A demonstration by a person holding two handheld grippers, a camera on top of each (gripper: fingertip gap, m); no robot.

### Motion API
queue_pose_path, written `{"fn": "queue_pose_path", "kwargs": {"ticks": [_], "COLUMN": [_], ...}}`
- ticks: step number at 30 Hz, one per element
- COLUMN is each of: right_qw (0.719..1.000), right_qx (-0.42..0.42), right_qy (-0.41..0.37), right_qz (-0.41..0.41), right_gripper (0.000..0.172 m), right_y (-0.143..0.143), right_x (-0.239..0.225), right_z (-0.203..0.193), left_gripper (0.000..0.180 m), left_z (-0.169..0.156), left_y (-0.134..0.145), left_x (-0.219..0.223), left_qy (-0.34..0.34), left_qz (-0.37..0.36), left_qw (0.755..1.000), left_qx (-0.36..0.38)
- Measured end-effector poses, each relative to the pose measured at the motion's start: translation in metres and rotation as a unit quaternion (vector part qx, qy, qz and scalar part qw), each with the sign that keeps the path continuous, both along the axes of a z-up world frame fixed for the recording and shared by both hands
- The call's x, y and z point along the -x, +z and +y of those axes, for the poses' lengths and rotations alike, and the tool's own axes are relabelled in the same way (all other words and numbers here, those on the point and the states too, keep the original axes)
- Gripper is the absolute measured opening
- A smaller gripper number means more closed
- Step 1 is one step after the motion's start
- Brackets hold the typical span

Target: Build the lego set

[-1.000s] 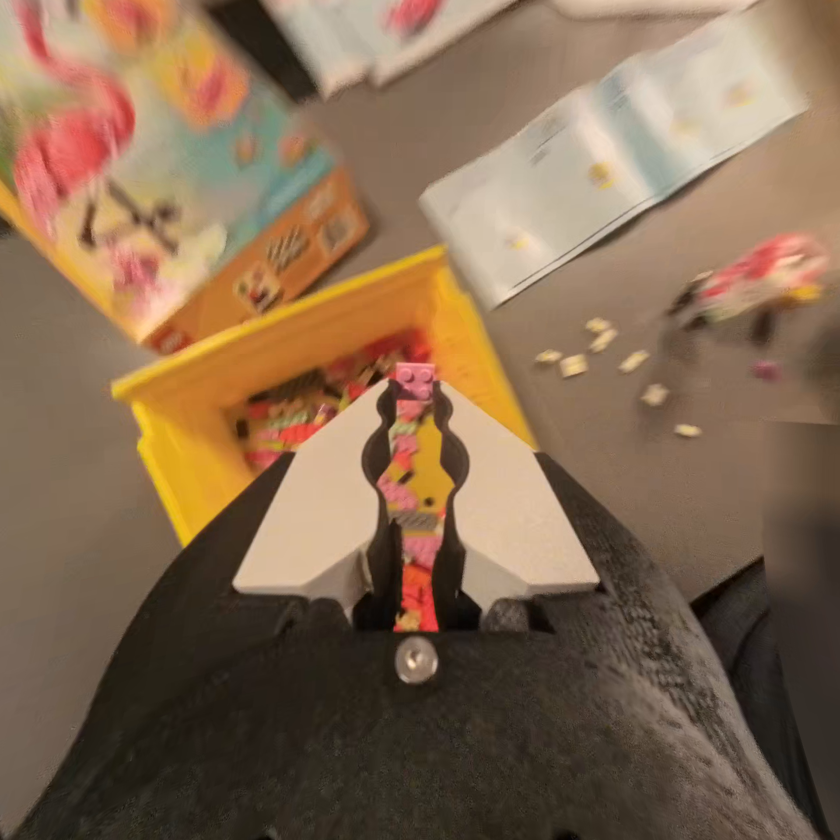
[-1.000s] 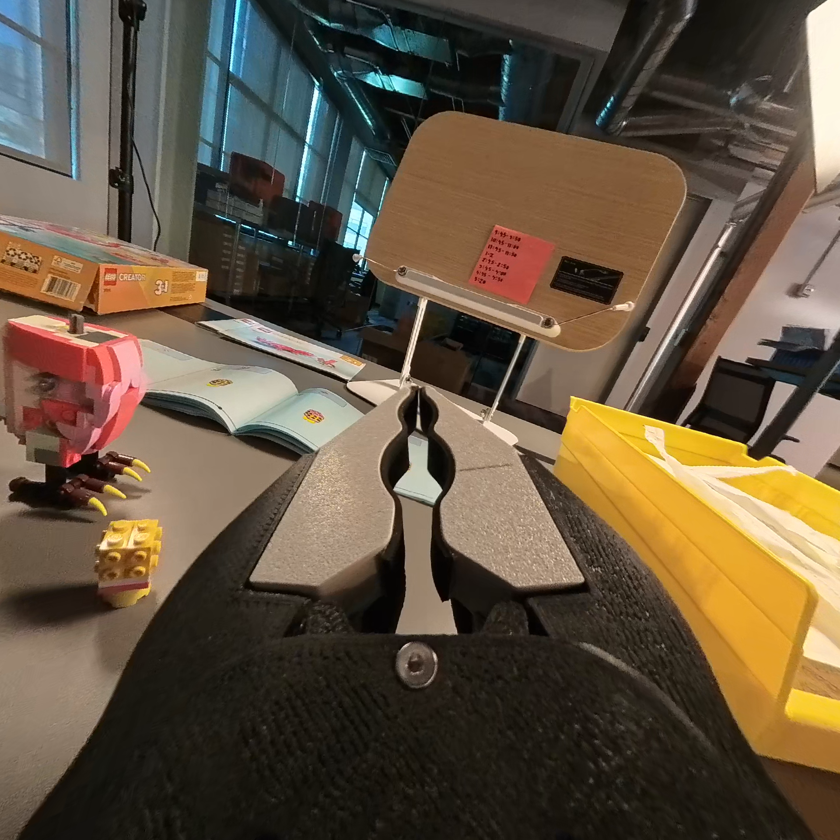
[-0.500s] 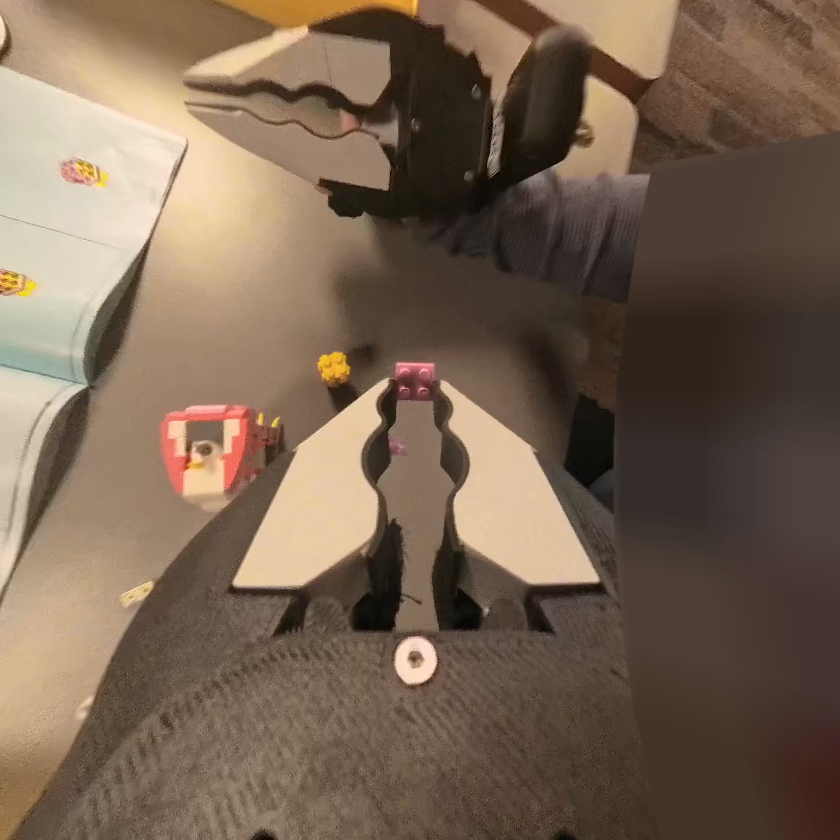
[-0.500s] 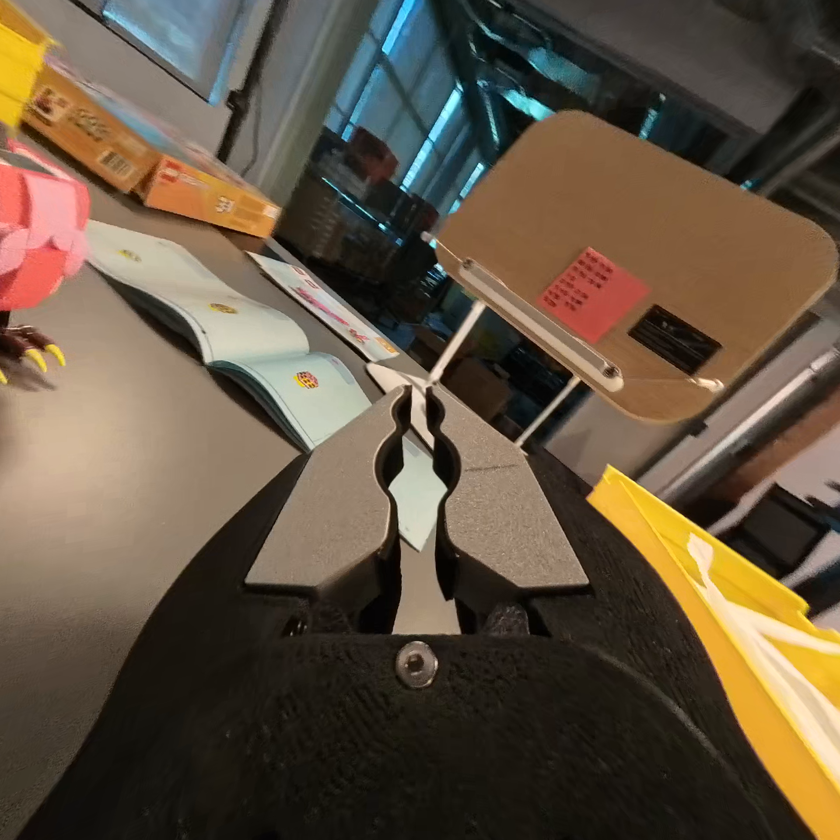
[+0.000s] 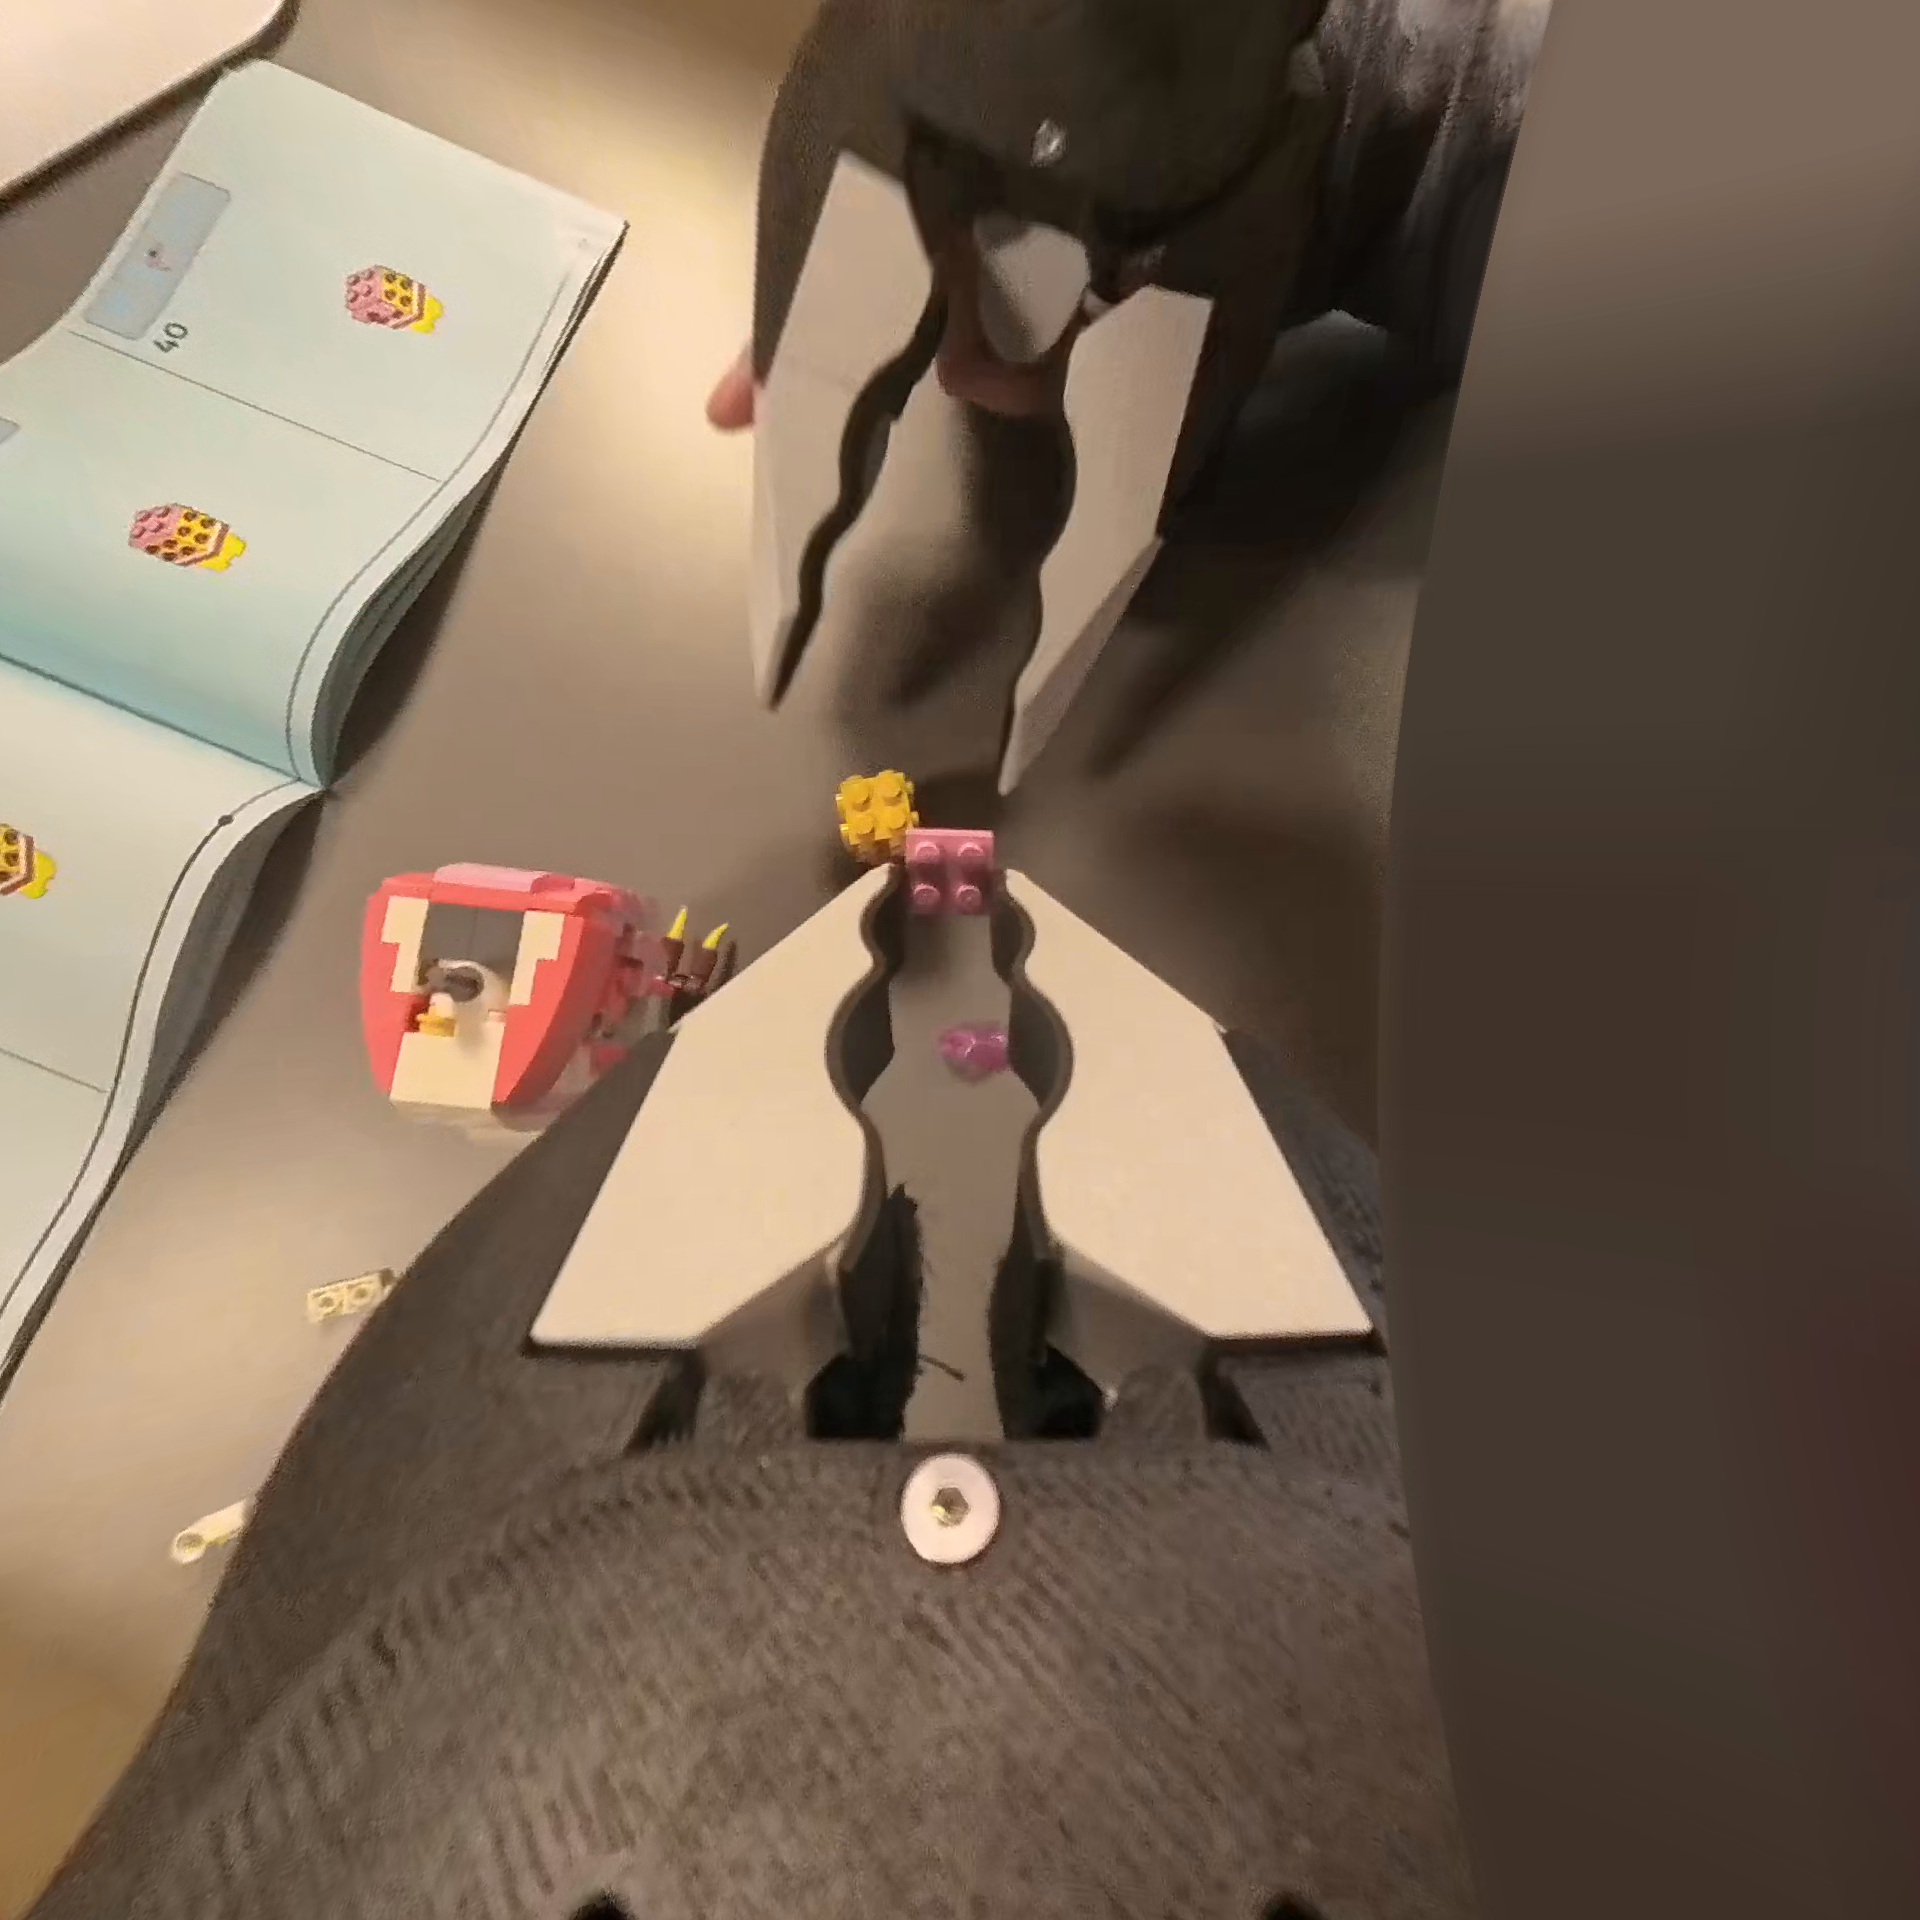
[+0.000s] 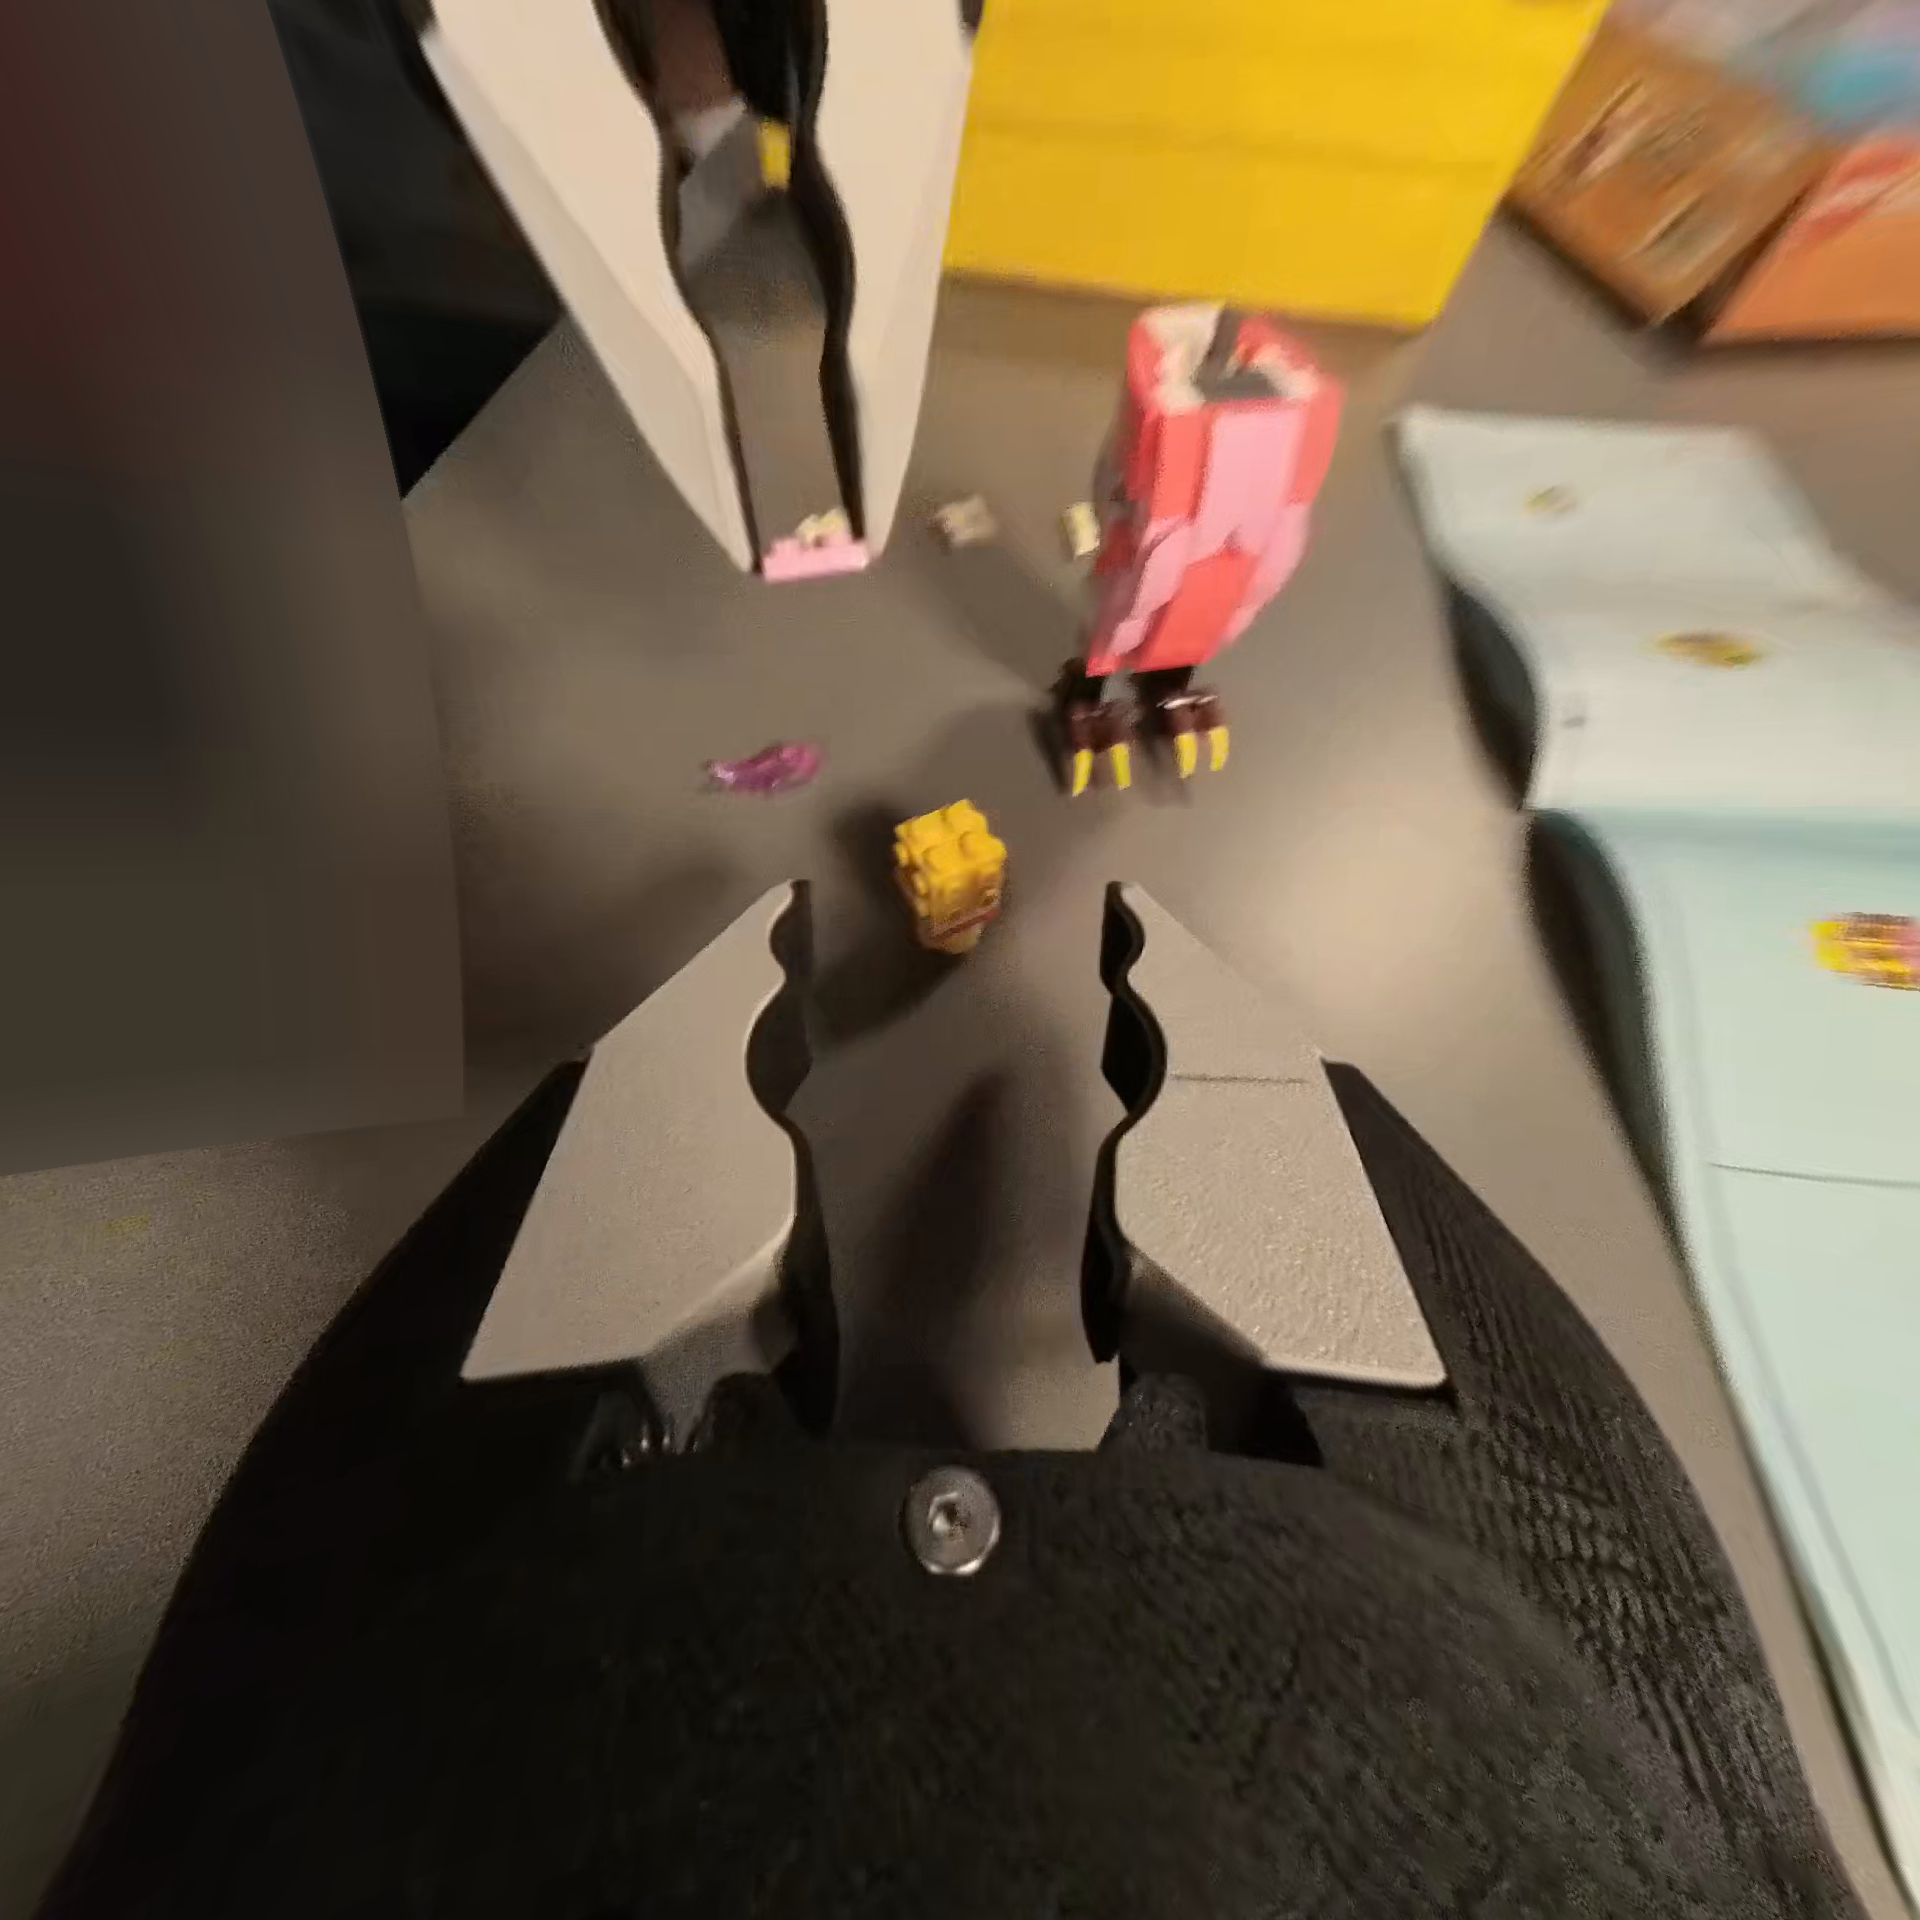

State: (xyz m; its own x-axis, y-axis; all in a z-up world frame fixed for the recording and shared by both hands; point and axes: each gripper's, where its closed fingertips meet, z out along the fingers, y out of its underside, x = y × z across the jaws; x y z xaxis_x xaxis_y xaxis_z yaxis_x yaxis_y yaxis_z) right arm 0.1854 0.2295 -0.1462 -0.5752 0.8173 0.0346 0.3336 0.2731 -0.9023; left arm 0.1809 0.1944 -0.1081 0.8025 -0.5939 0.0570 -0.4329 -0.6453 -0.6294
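1. Pink 2x2 plate (image 5: 948, 871) is clamped between the tips of the left tool (image 5: 943, 883), both pads pressing its sides. Same grip as a second ago, but then it hung over the yellow bin (image 6: 1226, 145); now it hangs over the open worktop (image 5: 623, 644).
2. Right tool (image 6: 956, 894) was closed and pointing up at the room a second ago. Now it points down at the worktop with fingers wide apart and nothing between the pads.
3. Small yellow brick cube (image 6: 948, 871) stands on the worktop just ahead of the right tool's tips, roughly centred on the gap, untouched. In the left wrist view the cube (image 5: 875, 817) sits just beyond the pink plate.
4. So both tools now face each other around the cube.
5. Nearby: red-and-pink brick bird (image 5: 488, 997) with yellow claws, a purple translucent bit (image 6: 764, 767), open pale-blue booklet (image 5: 270, 436) towards one worktop edge, loose cream pieces (image 5: 348, 1294).
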Motion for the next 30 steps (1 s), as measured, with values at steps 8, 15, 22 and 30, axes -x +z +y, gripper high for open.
{"fn": "queue_pose_path", "kwargs": {"ticks": [8,15,22,30], "right_qw": [0.992,0.992,0.993,0.993], "right_qx": [-0.007,-0.026,-0.032,-0.031], "right_qy": [0.076,0.052,0.006,0.012], "right_qz": [-0.103,-0.116,-0.111,-0.113], "right_gripper": [0.043,0.024,0.020,0.019], "right_y": [-0.026,-0.033,-0.033,-0.034], "right_x": [0.011,0.014,0.009,0.006], "right_z": [-0.017,-0.014,-0.024,-0.034], "left_gripper": [0.014,0.014,0.014,0.014], "left_z": [-0.012,-0.006,0.005,0.005], "left_y": [-0.006,-0.007,-0.013,-0.033], "left_x": [0.002,-0.005,-0.006,-0.013], "left_qy": [0.002,-0.027,-0.030,-0.049], "left_qz": [-0.007,-0.012,-0.004,0.034], "left_qw": [1.000,1.000,0.999,0.996], "left_qx": [0.015,0.001,-0.010,0.070]}}
